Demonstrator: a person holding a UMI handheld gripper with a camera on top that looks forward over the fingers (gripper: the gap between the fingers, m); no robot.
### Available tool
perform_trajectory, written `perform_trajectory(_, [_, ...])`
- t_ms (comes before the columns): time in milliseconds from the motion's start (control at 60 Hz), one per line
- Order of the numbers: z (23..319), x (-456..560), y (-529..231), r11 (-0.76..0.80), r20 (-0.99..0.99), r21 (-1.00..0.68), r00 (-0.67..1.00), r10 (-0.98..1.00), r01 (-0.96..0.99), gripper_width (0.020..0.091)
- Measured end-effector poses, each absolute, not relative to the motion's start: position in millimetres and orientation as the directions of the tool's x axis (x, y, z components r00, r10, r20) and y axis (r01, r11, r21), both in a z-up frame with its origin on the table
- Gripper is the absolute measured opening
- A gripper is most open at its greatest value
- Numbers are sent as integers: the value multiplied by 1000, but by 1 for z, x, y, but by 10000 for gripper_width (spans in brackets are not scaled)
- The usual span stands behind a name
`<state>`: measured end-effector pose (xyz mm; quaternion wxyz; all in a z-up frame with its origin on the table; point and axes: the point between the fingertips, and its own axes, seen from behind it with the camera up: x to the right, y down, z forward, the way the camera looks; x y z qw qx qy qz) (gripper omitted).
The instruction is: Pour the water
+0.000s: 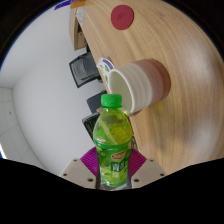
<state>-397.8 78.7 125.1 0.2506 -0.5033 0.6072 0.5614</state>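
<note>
The gripper (pixel 113 168) has a green bottle (pixel 113 140) squeezed between its two fingers. The purple pads (pixel 90 160) press on the bottle from both sides, low down on its body. The bottle is clear green plastic with a bright green cap (pixel 110 100) still screwed on, and a green and yellow label (pixel 116 153) wraps round its middle. It stands almost straight along the fingers, with the cap pointing away from them.

Just past the cap there is a cup (pixel 135 83). It is white on the inside and looks pink or light brown on the outside, but that is hard to be sure of. Its open mouth faces the bottle. The cup sits on a wooden table (pixel 150 45) with a rounded edge. The whole table looks tipped over sideways in this view.

Further along the table, well apart from the cup, lies a small round red thing (pixel 121 15), maybe a lid. Beside the table edge a dark chair (pixel 85 69) stands on the pale floor (pixel 40 80).
</note>
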Motion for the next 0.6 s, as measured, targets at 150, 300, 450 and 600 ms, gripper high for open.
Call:
perform_trajectory(150, [126, -397, 73, -171, -889, 384, -313, -335, -907, 347])
perform_trajectory(300, [161, -393, 61, -326, -967, 31, 55, -250, -945, 349])
perform_trajectory(450, [206, -339, 57, -368, -794, -535, 601, -86, -760, 350])
perform_trajectory(600, [228, -261, 59, -300, -379, -877, 924, -48, -375, 362])
